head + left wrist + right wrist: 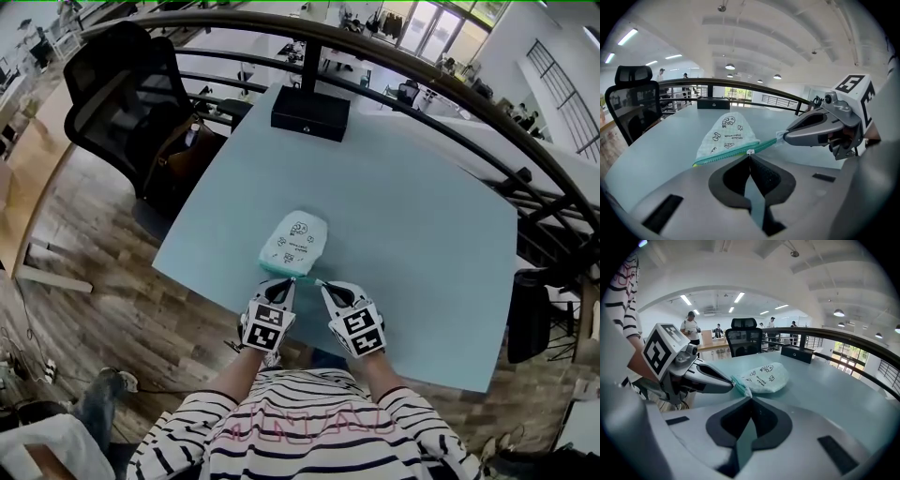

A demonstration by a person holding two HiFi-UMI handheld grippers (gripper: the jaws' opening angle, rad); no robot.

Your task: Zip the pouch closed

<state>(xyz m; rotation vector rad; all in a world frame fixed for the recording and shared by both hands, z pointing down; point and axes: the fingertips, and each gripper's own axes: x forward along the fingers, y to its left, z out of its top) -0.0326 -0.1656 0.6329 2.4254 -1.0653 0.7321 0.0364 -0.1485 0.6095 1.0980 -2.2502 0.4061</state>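
bench, pale blue, fills the middle of the head view, with a black chair off its far left corner and a black box at its far edge. white printed pouch lies near the bench's near edge, its teal zip along the side facing the person. left gripper and right gripper meet at that side, tips close together. right jaws are pressed together on the zip's right end. left jaws pinch the small white pull part-way along the zip.
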